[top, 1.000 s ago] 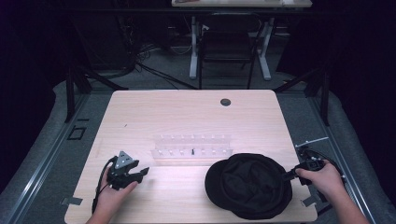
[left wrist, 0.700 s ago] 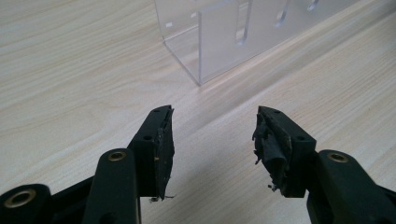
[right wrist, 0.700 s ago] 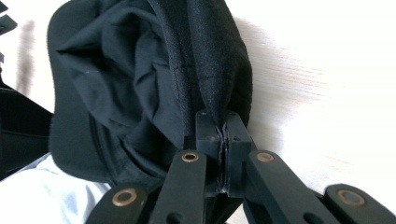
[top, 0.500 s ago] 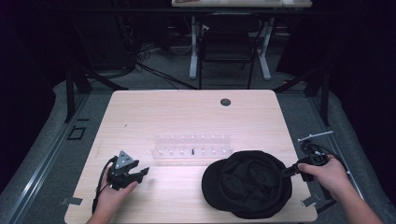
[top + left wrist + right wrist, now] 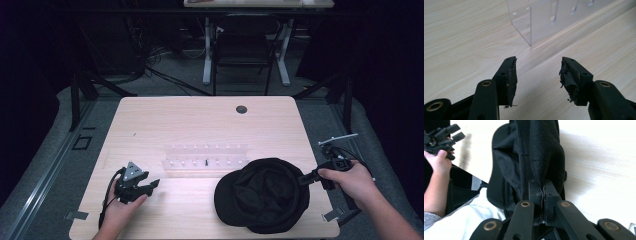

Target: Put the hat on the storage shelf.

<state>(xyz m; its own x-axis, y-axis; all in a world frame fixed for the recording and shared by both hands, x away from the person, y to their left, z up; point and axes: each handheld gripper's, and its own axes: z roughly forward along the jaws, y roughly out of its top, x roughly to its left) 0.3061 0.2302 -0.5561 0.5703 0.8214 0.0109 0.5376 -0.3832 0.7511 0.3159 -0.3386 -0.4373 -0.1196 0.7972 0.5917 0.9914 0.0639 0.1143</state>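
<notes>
A black cap [image 5: 260,195] lies on the wooden table [image 5: 200,125] at the front right. My right gripper [image 5: 303,180] is shut on the cap's right edge; in the right gripper view the jaws [image 5: 543,190] pinch a fold of the black cap [image 5: 536,152] fabric. At the front left, my left gripper [image 5: 150,187] rests low over the table, open and holding nothing. In the left gripper view its jaws [image 5: 537,72] stand wide apart over bare wood, pointing toward a clear acrylic rack [image 5: 549,20].
The clear acrylic rack [image 5: 205,157] stands mid-table between the two grippers, with a small dark item in it. A round cable grommet [image 5: 241,109] sits at the far side. A chair and desk legs stand beyond the table.
My right hand has drifted slightly right and away, tugging the cap's edge so the cap has shifted a little. The left gripper has stayed still.
</notes>
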